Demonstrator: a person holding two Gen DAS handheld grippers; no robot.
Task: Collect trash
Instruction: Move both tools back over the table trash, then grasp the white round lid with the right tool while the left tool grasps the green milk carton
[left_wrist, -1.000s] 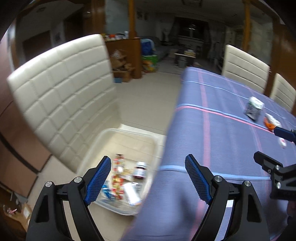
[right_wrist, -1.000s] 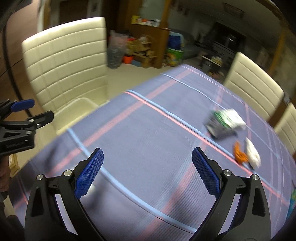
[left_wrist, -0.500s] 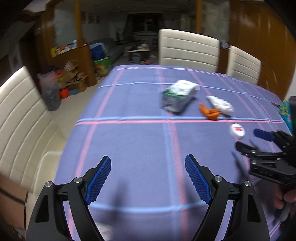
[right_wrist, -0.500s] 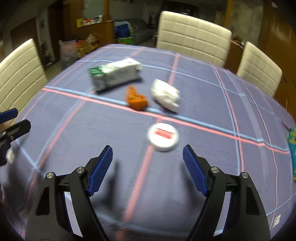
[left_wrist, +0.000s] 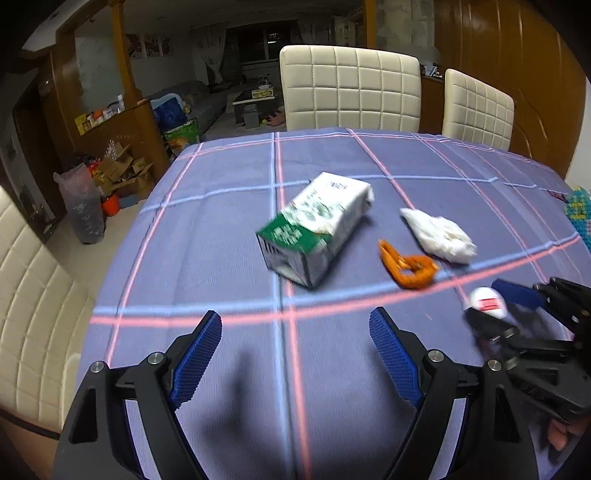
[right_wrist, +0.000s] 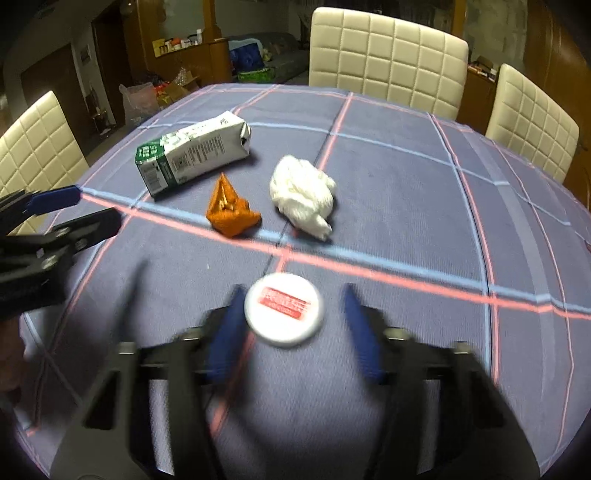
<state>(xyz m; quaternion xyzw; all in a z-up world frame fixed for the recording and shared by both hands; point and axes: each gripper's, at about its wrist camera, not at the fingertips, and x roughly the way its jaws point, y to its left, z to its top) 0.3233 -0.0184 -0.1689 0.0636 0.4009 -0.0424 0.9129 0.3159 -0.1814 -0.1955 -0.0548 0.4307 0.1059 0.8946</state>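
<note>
On the blue checked tablecloth (left_wrist: 221, 236) lie a green-and-white carton (left_wrist: 317, 229) on its side, an orange crumpled wrapper (left_wrist: 408, 267), a white crumpled tissue (left_wrist: 439, 236) and a round white lid with a red label (right_wrist: 284, 310). My left gripper (left_wrist: 295, 354) is open and empty, just short of the carton. My right gripper (right_wrist: 291, 325) is open with its blurred fingers on both sides of the lid; it also shows in the left wrist view (left_wrist: 495, 306). The carton (right_wrist: 192, 155), wrapper (right_wrist: 231, 212) and tissue (right_wrist: 303, 195) lie beyond the lid.
Cream padded chairs stand at the far side (left_wrist: 351, 92) (left_wrist: 478, 107) and at the left (left_wrist: 33, 295) of the table. A colourful object (left_wrist: 580, 210) lies at the right table edge. Boxes and bags (left_wrist: 107, 184) sit on the floor at the left.
Both grippers have moved forward over the table towards the trash. The right gripper's fingers have narrowed and now straddle the white lid. The left gripper stays open.
</note>
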